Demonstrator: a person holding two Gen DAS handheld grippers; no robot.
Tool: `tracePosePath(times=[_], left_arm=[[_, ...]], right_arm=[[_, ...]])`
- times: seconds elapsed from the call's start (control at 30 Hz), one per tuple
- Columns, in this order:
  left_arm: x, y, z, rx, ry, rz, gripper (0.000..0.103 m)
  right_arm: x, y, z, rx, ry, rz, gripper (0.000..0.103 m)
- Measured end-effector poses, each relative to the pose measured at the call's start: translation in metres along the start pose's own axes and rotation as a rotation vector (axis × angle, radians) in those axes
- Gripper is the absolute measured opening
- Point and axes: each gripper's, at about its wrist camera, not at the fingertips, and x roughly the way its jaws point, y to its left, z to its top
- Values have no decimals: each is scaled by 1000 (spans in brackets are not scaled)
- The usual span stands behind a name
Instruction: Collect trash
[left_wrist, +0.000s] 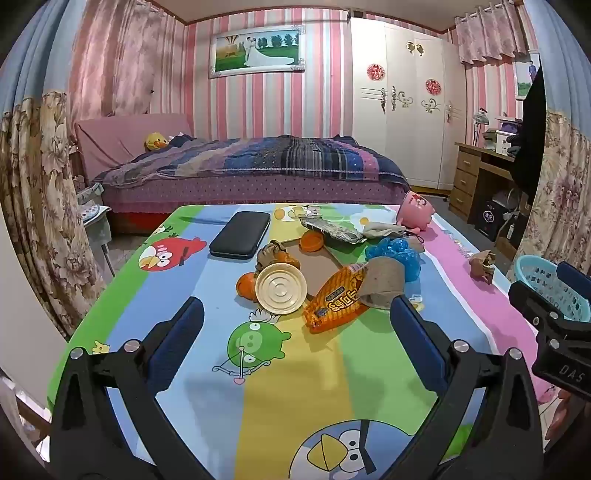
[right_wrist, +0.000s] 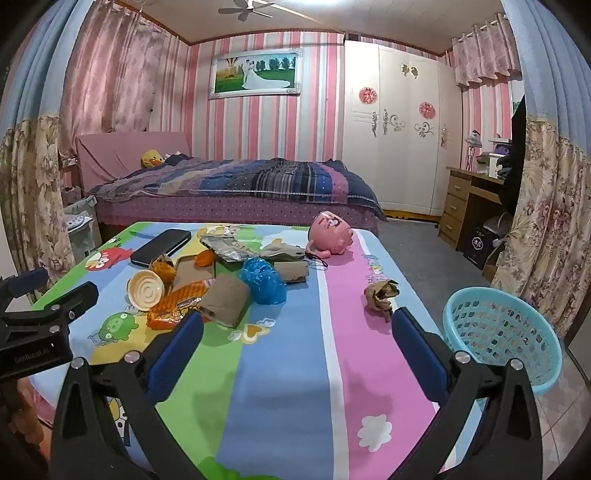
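I hold both tools low over the near edge of the table (right_wrist: 288, 369), each tipped a little downward. The right gripper (right_wrist: 297, 321) has its two blue pads wide apart and nothing between them; only bare cloth lies under it. The left gripper (left_wrist: 295, 306) is the same, spread fully and empty.

From the right gripper outward, the nearest trash is the crumpled brown paper (right_wrist: 380, 297) on the pink stripe. It lies ahead and a little to the right, just beyond the tip of the right finger, apart from the rest. It is a rough ball, so I see no clear long axis, and I think any closing direction can serve. The blue basket (right_wrist: 502, 332) stands at the right edge of the table, just beside this same gripper, so I judge the right hand is the better one for this piece.

From the left gripper outward, the main pile is straight ahead: the orange snack wrapper (left_wrist: 338, 299) lies nearest, its long axis slanting from near-left to far-right, touching the round cream lid (left_wrist: 281, 288) on its left and the brown cardboard scrap (left_wrist: 382, 282) on its right. The blue plastic bag (left_wrist: 397, 254) is behind them. For this pile the left hand is nearer, but the basket is far from it.
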Motion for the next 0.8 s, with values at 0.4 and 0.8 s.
tracePosePath(times=[0.4,0.8], left_arm=[[-1,0,0,3,-3,1,98],[-1,0,0,3,-2,1,98]], right_arm=[[-2,-10,2,2,-11,-8,99],[-1,-4,1,-3,-15,-19,99]])
